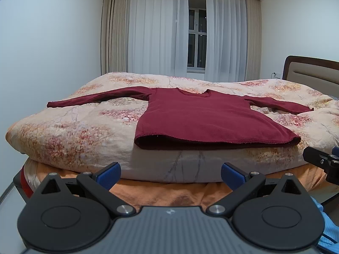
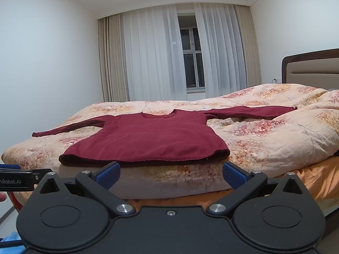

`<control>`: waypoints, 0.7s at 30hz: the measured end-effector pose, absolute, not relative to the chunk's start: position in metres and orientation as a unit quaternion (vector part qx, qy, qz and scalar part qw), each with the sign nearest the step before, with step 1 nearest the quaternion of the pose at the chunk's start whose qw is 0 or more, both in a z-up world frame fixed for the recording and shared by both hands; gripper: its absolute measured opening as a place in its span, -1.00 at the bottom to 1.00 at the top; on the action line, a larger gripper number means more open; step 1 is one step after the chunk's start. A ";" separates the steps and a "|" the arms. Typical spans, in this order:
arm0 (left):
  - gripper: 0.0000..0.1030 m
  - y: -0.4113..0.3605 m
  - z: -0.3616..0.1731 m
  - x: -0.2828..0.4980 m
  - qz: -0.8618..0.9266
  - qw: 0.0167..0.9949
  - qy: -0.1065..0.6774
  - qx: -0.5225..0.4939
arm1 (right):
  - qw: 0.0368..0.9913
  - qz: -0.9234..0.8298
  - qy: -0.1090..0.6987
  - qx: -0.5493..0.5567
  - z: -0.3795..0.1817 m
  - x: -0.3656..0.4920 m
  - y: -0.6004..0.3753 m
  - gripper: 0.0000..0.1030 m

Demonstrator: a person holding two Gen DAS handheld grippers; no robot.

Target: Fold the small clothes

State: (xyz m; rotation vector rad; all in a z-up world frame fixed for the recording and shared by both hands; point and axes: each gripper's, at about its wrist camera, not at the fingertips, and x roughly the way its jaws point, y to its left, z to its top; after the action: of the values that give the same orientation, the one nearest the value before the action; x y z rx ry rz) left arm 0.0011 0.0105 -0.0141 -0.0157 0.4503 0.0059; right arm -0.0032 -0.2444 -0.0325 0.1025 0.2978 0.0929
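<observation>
On the near part of the floral duvet [image 1: 70, 131] lies the dark red sweater [image 1: 203, 118], spread flat and front up, its hem toward you and just short of the duvet's near edge, its neckline pointing to the window [image 1: 197, 31] beyond. Both sleeves run out sideways from the sweater; the one on your right dips across a hollow in the duvet, so it may drag or bunch when you fold it in. Your left gripper [image 1: 170, 172] and right gripper [image 2: 171, 172] both hang below the hem and short of it, jaws spread wide and holding nothing. The duvet is soft and lumpy, so a low pinch at the hem could catch the cover along with the knit and pull both up together. The hem looks doubled, and grabbing only its top layer would let the sweater open as it lifts. Uneven lifts from the two hem corners would skew the fold line.
</observation>
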 end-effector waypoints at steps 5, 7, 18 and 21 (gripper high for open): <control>0.99 0.011 -0.015 0.002 0.004 0.974 0.225 -0.008 | 0.986 0.046 0.150 0.052 -0.034 -0.003 -0.245 0.99; 0.99 0.011 -0.016 0.001 0.004 0.974 0.226 -0.008 | 0.986 0.046 0.151 0.051 -0.035 -0.002 -0.245 0.99; 0.99 0.011 -0.017 0.002 0.005 0.974 0.228 -0.011 | 0.986 0.047 0.153 0.050 -0.035 -0.003 -0.243 0.99; 0.99 0.011 -0.017 0.002 0.006 0.973 0.229 -0.012 | 0.986 0.047 0.153 0.050 -0.035 -0.002 -0.243 0.99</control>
State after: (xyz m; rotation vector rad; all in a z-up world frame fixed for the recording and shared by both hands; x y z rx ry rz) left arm 0.0017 0.0114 -0.0168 -0.0235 0.4617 0.0117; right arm -0.0019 -0.2430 -0.0349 0.0996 0.3080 0.0942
